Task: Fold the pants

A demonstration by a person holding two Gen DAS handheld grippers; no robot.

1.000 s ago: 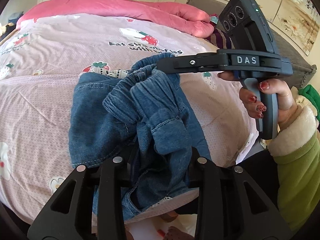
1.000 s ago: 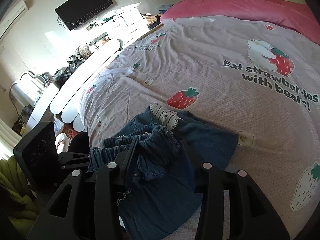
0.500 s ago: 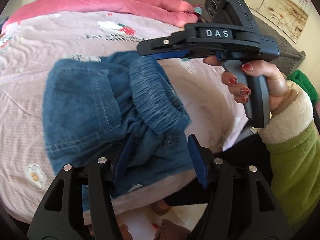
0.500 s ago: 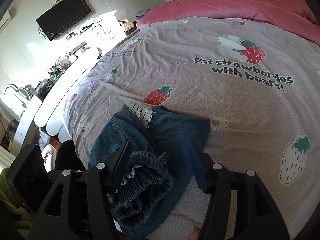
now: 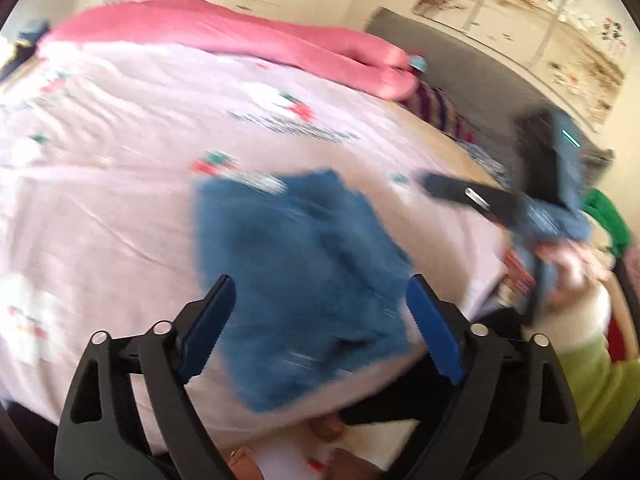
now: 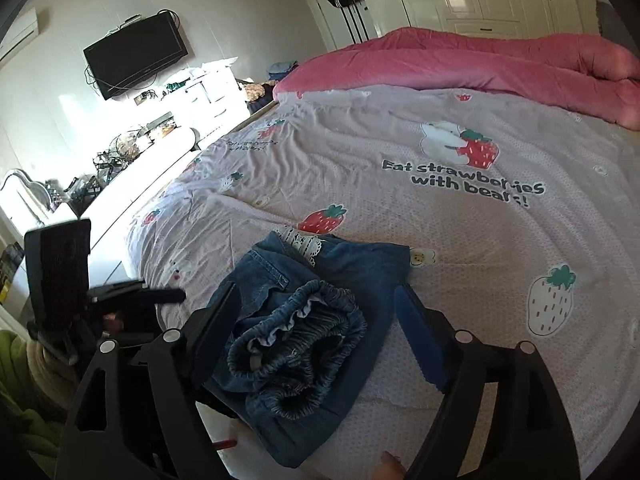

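The denim pants [image 6: 304,344] lie bunched near the bed's [image 6: 440,240] front edge. Left tool [image 5: 320,308] and right tool [image 6: 316,320] both gape, clear of the cloth; bare bedspread stretches beyond toward the pink duvet [image 6: 480,60].

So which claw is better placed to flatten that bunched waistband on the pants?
Probably the right claw: it is open, with the bunched waistband of the pants between its fingers. The left claw sits off beside the pants.

The pants [image 6: 304,344] lie bunched on the bed [image 6: 400,184] near its front edge, waistband on top. The quilt [image 6: 500,64] lies along the bed's far side. Both tongs, left [image 5: 320,328] and right [image 6: 320,340], hang spread above the pants.
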